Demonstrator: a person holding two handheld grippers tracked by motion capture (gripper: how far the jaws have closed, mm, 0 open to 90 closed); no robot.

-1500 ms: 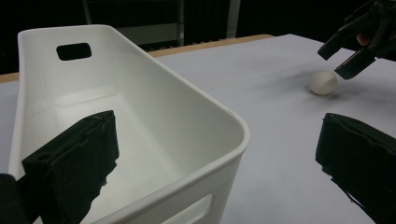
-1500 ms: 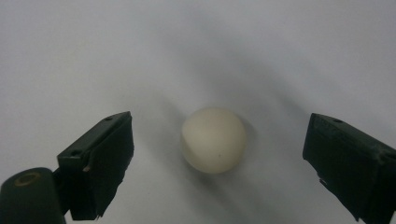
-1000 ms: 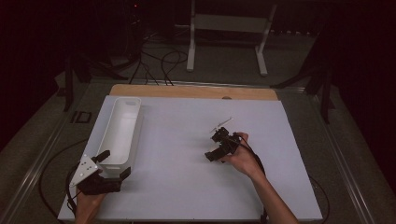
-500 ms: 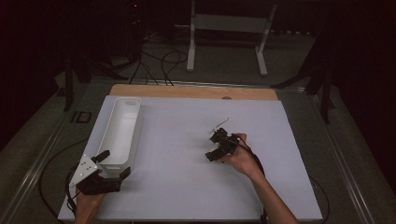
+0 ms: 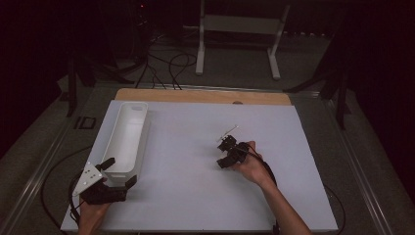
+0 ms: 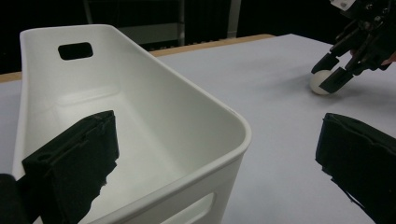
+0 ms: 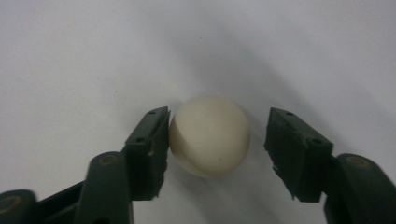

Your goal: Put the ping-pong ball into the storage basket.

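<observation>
A: On the counter (image 5: 195, 147), seen from above, the bin (image 5: 125, 139) lies along the left side. The left tool (image 5: 117, 174) sits at its near end, jaws spread wide, one on each side of the end wall. The right tool (image 5: 225, 154) is out in the middle, well apart from the bin, pointing down at the counter.

B: And the ball?

A: Too small to make out from up there. In the left gripper view, the bin's (image 6: 140, 116) near wall runs between the two black jaws; one is inside the bin and one outside, and neither presses on it. Far off at the upper right, the ball (image 6: 320, 83) rests on the counter between the right tool's (image 6: 334, 70) jaws.

B: Is it gripped?

A: In the right gripper view, the ball (image 7: 209, 136) sits on the counter between the jaws of the right tool (image 7: 215, 140), which have just been closing. The left pad touches it; the right pad stands just clear, so no grip.
</observation>
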